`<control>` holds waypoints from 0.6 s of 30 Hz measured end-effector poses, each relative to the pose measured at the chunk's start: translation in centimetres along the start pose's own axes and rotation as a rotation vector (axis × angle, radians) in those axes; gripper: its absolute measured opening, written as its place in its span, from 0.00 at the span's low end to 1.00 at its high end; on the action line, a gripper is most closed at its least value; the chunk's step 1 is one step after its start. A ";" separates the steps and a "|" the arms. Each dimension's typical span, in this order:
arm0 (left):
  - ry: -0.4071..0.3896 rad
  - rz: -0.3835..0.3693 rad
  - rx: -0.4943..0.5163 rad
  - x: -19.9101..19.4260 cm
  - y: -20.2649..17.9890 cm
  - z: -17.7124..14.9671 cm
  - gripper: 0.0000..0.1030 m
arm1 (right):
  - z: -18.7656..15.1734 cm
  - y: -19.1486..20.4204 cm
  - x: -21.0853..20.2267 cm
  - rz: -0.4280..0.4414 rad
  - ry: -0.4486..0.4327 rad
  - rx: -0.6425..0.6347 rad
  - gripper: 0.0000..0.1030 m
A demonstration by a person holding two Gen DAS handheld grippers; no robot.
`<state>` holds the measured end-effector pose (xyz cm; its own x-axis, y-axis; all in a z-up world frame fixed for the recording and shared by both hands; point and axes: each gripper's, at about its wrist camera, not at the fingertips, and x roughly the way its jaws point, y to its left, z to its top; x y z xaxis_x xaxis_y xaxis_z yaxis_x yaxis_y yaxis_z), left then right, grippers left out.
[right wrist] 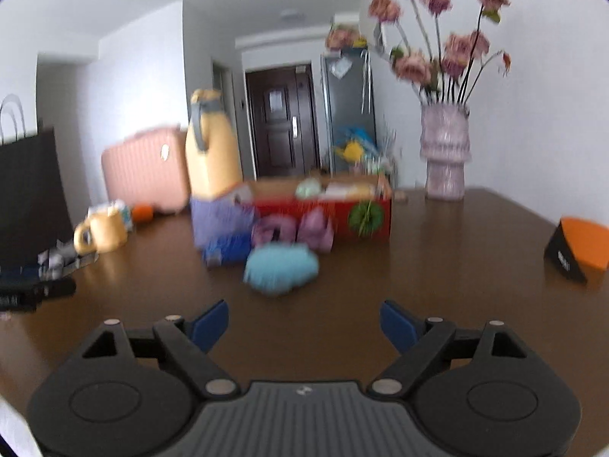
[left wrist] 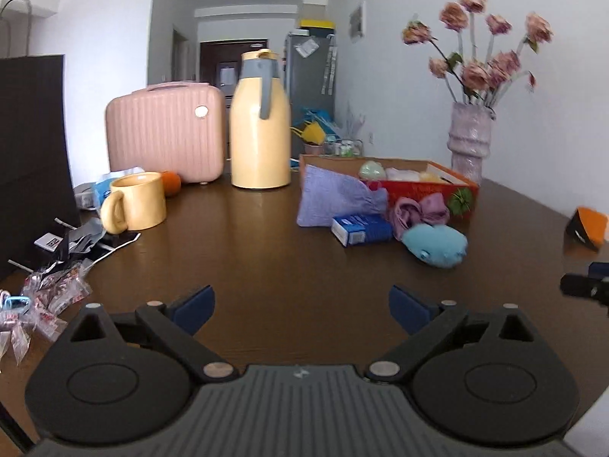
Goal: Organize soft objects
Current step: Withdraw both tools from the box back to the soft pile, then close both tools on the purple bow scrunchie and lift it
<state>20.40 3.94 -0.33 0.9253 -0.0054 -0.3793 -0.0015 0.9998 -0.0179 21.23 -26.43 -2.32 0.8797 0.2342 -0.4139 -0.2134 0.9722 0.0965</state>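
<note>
You can read nothing here: print on the small blue cardboard box (left wrist: 361, 229) is too blurred.

On the worktop (left wrist: 266, 251) a box (left wrist: 426, 186) stands toward the far right, with a vase (left wrist: 470, 143) behind it. Against the box's near side lie a pouch (left wrist: 335, 200), a small carton (left wrist: 361, 229), a bundled cloth (left wrist: 420, 209) and, nearest, a plush toy (left wrist: 437, 244). To the left stand a jug (left wrist: 260, 129), a case (left wrist: 165, 133) and a mug (left wrist: 135, 202).
</note>
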 end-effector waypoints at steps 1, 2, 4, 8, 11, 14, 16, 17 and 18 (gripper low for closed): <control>0.011 -0.001 0.005 -0.3 0.0 -0.5 0.97 | -0.5 0.3 0.0 0.002 0.013 -0.006 0.84; 0.016 -0.006 0.017 -0.5 -0.1 -0.8 0.97 | -0.9 0.5 0.1 0.006 0.021 -0.008 0.84; 0.011 -0.010 0.034 -0.5 -0.5 -0.9 0.97 | -0.9 0.7 0.1 0.010 0.013 0.007 0.84; -0.003 -0.029 0.023 0.4 -1.3 -0.1 0.97 | -0.4 0.6 0.3 0.021 -0.006 0.009 0.84; 0.006 -0.048 0.022 1.2 -1.8 -0.1 0.97 | -0.2 0.1 1.3 0.013 0.007 0.018 0.83; 0.028 -0.058 0.032 2.4 -2.3 -0.1 0.96 | -0.1 -0.6 2.5 0.006 0.031 0.036 0.83; 0.039 -0.058 0.035 3.2 -2.5 0.0 0.96 | 0.2 -1.0 3.4 0.006 0.039 0.047 0.82; 0.045 -0.059 0.033 3.7 -2.5 0.1 0.95 | 0.4 -1.3 3.9 0.008 0.041 0.053 0.82; 0.050 -0.061 0.031 4.3 -2.6 0.3 0.94 | 0.8 -1.7 4.5 0.008 0.041 0.060 0.82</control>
<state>24.44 1.33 -1.66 0.9031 -0.0663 -0.4244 0.0667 0.9977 -0.0138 25.90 -26.97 -3.66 0.8595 0.2430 -0.4496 -0.1938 0.9690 0.1532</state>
